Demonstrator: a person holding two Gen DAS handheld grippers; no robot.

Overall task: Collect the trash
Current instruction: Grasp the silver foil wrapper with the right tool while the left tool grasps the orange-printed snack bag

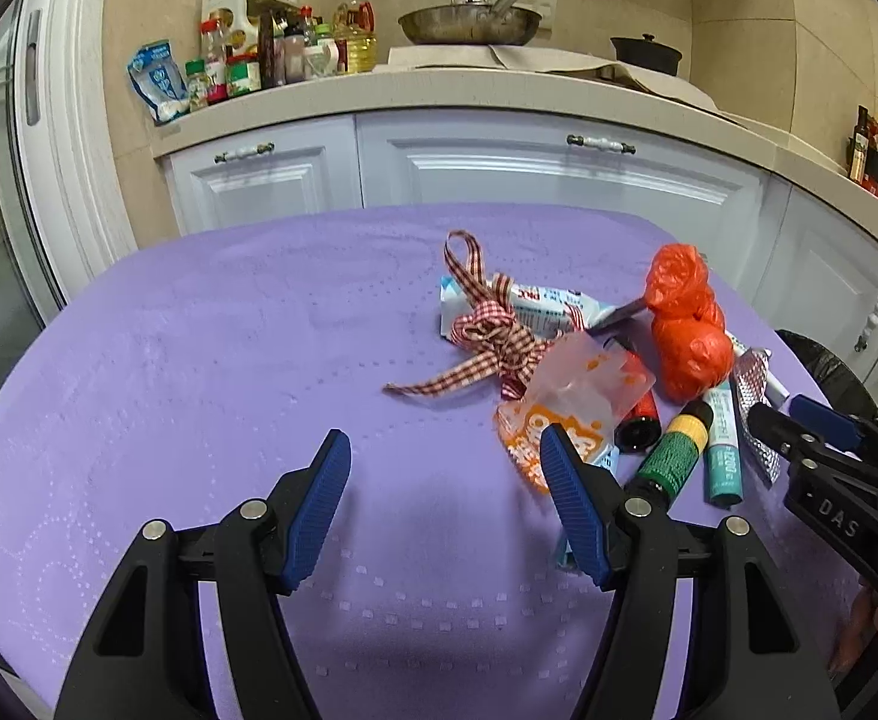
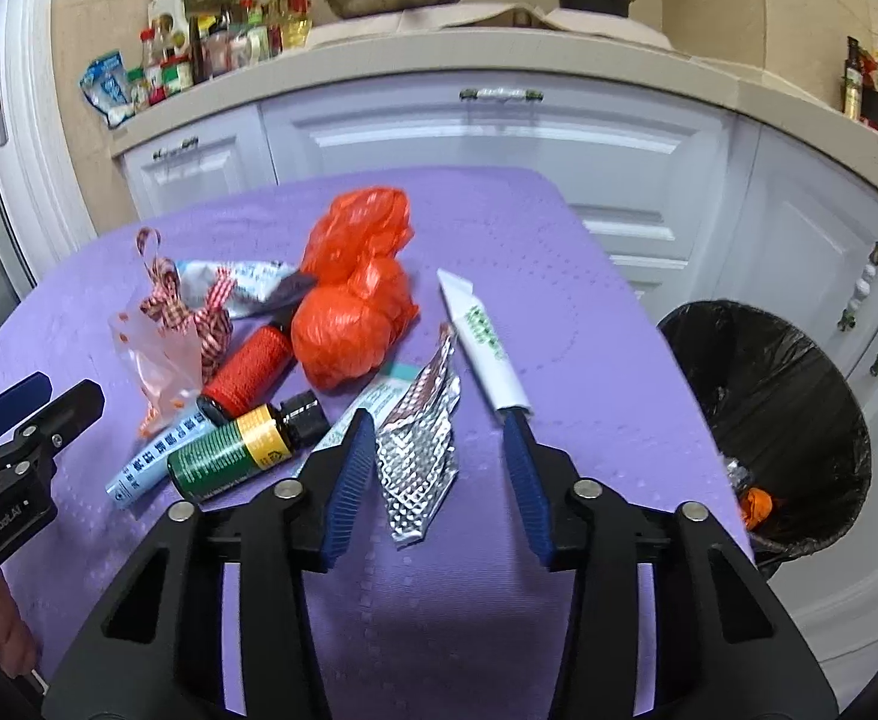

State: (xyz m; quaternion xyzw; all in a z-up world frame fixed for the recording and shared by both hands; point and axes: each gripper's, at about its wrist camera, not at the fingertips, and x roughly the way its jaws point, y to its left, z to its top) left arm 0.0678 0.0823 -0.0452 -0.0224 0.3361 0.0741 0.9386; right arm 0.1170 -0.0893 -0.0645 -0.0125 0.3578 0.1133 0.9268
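The black-lined bin (image 2: 799,420) is holding orange and foil scraps. The foil blister pack (image 2: 418,456) is lying lengthwise between the right gripper's (image 2: 439,438) parted, untouching jaws (left gripper (image 1: 445,468) is gaping, empty).

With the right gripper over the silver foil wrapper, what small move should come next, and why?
Probably lower the right gripper and close on the foil wrapper: it lies between the open fingers, not yet pinched, and the lined trash bin stands just right of the table.

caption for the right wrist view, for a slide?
Right gripper open around a silver foil wrapper on the purple table, black-lined trash bin at right.
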